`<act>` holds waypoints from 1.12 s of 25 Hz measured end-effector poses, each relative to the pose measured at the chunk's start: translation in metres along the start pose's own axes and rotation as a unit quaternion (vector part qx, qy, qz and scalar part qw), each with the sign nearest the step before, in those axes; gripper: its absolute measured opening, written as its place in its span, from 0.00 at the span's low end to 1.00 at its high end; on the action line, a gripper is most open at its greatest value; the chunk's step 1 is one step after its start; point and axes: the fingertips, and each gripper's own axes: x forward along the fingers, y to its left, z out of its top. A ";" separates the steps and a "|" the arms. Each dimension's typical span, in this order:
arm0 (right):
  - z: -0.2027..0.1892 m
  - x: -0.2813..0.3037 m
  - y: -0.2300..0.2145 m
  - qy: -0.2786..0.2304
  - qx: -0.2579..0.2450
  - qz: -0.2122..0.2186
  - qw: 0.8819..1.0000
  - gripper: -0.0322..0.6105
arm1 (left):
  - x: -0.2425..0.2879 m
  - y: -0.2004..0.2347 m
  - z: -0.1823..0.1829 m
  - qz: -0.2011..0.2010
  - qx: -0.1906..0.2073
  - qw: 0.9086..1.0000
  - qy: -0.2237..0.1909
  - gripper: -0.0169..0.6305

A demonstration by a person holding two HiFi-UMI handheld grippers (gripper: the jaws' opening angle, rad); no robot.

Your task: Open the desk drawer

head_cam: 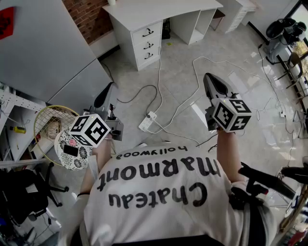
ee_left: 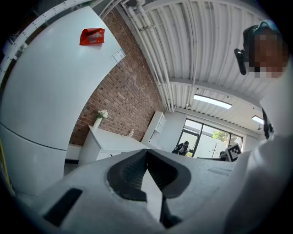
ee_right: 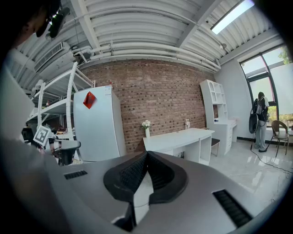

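The white desk [head_cam: 159, 13] stands far ahead against the brick wall, and its three drawers [head_cam: 147, 45] with dark handles are all closed. The left gripper view shows the desk [ee_left: 109, 142] small and distant, as does the right gripper view, where the desk [ee_right: 183, 137] carries a vase of flowers. My left gripper [head_cam: 109, 88] is held low at the left, its jaws shut with nothing between them [ee_left: 146, 150]. Out in front of the person's chest, my right gripper [head_cam: 207, 77] points toward the desk, its tips [ee_right: 146, 153] shut and empty. Both are several steps from the drawers.
A white refrigerator [head_cam: 48, 53] stands to the left of the desk. Cables and a power strip [head_cam: 147, 122] lie on the floor between me and the desk. A racket [head_cam: 48, 120] and a black chair [head_cam: 24, 192] are at the left, more chairs at the right [head_cam: 288, 29].
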 end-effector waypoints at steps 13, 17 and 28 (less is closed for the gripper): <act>-0.010 0.022 0.029 -0.015 0.026 -0.024 0.999 0.07 | -0.005 0.045 0.006 -0.017 0.002 1.000 0.015 0.05; -0.026 0.023 0.028 -0.004 0.055 -0.038 0.998 0.07 | -0.005 0.056 -0.004 -0.022 -0.011 0.999 0.030 0.05; -0.045 0.054 0.022 0.041 0.025 -0.044 0.998 0.07 | 0.010 0.076 -0.037 -0.012 -0.039 0.997 0.071 0.05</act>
